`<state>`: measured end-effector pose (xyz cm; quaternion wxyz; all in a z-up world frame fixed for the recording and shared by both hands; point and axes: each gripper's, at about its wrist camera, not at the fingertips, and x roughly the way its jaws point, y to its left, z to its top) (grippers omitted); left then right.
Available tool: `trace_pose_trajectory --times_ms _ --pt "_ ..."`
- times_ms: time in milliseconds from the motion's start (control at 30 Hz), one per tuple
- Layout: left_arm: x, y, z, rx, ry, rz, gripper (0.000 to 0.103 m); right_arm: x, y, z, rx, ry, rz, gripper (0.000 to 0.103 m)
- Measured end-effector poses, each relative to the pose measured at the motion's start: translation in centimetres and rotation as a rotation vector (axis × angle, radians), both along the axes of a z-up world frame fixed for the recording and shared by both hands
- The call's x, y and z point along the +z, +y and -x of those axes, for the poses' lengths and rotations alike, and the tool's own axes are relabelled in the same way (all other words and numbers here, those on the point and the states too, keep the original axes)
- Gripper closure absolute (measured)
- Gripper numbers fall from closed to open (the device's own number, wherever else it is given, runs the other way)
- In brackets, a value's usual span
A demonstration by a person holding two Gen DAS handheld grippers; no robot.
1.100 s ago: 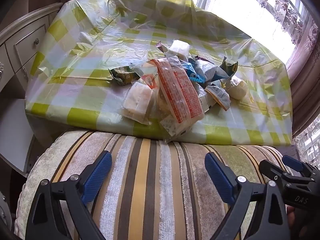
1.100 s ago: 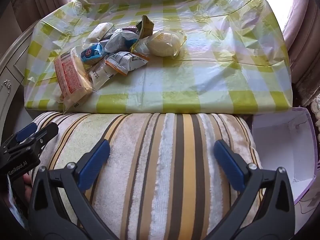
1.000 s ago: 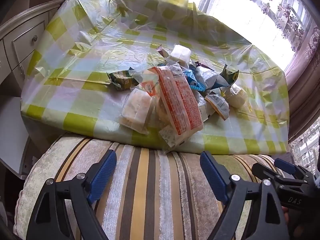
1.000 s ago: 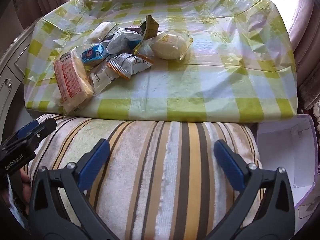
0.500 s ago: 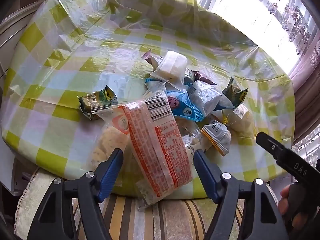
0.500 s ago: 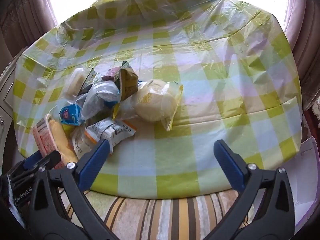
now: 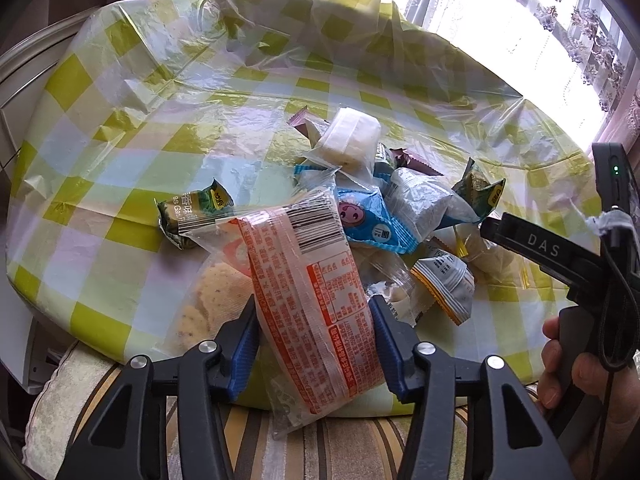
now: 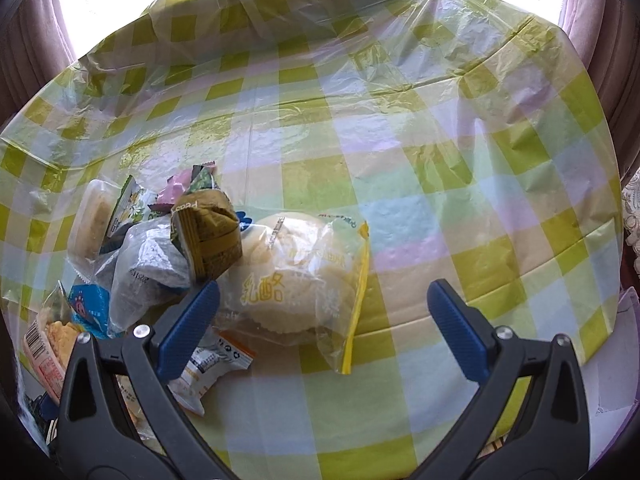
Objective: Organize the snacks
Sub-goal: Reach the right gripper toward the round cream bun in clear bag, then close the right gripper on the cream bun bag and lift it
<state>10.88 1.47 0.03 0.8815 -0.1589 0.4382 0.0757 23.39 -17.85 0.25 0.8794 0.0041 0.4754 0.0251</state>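
A heap of wrapped snacks lies on a table with a green checked plastic cover (image 7: 120,152). My left gripper (image 7: 316,332) has its blue pads on both sides of a long orange-printed clear packet (image 7: 308,292) at the table's near edge. My right gripper (image 8: 320,320) is open and empty, its pads to either side of a round cheese bun in a clear bag (image 8: 296,276). The heap also holds a blue packet (image 7: 372,224), a white cake (image 7: 352,136) and green packets (image 7: 192,208) (image 8: 208,236).
A striped cushion (image 7: 360,448) lies below the table's near edge. The right gripper's body (image 7: 560,256) and the hand holding it show at the right of the left wrist view. A white box (image 8: 616,368) stands right of the table. Curtains and a bright window lie behind.
Both grippers have moved forward from over the cushion to the table. The left jaws have narrowed around the orange packet. The right gripper has come up to the cheese bun, still open.
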Motion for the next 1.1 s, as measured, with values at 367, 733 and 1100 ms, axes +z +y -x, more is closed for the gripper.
trace_pose_trajectory --times_ms 367,733,1100 --pt "0.1 0.0 0.2 -0.007 -0.027 0.006 0.053 -1.4 0.7 -1.2 0.052 0.031 -0.091 0.025" --pt "0.8 -0.5 0.9 -0.011 -0.060 -0.020 0.054 -0.6 0.1 0.5 0.053 0.006 -0.135 0.041" --pt "2.0 -0.9 2.1 -0.005 -0.124 -0.050 0.056 0.4 -1.8 2.3 0.022 -0.016 -0.153 0.055"
